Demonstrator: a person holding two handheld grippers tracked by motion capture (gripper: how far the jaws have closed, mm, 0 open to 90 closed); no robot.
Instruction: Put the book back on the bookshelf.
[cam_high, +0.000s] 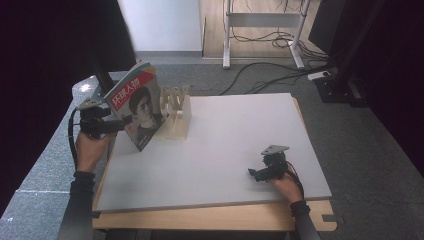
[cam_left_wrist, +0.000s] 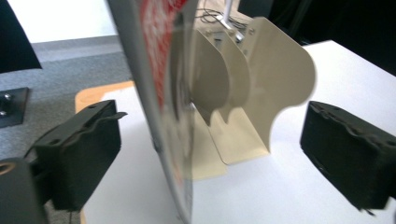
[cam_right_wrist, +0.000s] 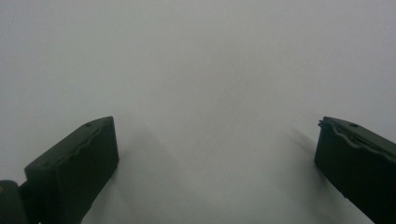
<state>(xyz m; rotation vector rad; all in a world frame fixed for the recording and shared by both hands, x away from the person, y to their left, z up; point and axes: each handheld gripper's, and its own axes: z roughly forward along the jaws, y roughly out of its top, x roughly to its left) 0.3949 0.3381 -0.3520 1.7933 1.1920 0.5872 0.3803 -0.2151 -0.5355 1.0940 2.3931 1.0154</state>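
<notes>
Four white characters, 环球人物, head the magazine (cam_high: 137, 102) standing between the left gripper's (cam_high: 125, 120) released jaws.

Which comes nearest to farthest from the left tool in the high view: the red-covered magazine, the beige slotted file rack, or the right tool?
1. The red-covered magazine, right at the left tool, standing tilted at the table's left edge.
2. The beige slotted file rack, just beyond the magazine.
3. The right tool, across the white table, near its front right.

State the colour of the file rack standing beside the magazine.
Cream or beige; the file rack shows best in the left gripper view.
</notes>
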